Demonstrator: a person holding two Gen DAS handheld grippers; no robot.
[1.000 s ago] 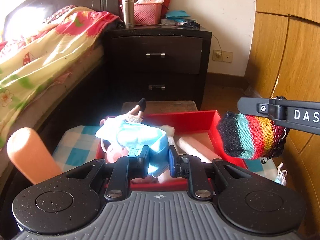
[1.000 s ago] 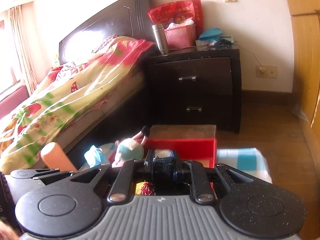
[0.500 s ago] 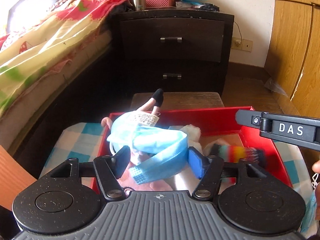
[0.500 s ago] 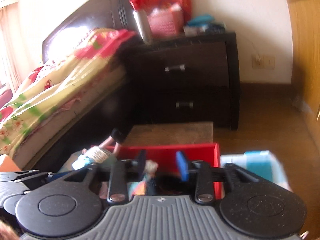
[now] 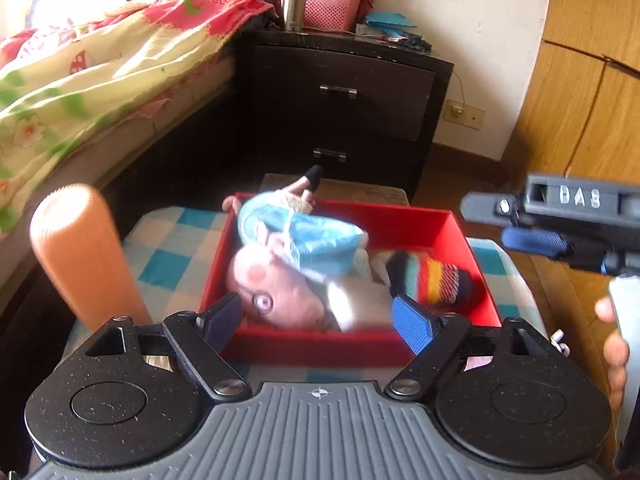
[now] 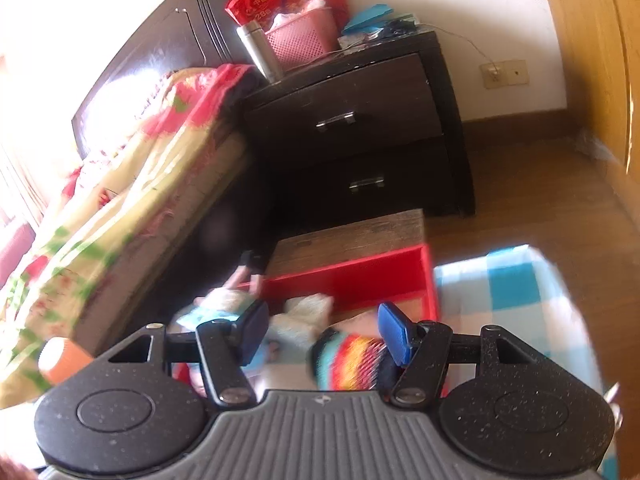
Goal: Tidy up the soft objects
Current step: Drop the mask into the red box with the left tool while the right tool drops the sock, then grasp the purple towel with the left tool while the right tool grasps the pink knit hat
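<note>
Soft toys fill the red box (image 5: 460, 224) on the checked cloth (image 5: 168, 252) beside the bed: a pink plush (image 5: 280, 292) lying face-up under a pale blue mask (image 5: 316, 240), and a rainbow-striped knit piece (image 5: 432, 278) at its right. Both look limp and loosely heaped. The left tool (image 5: 320, 316) and right tool (image 6: 322, 330) hang released, holding nothing. The plush's leg (image 5: 308, 182) overhangs the far wall, so a careless nudge might tip it out, I judge.
</note>
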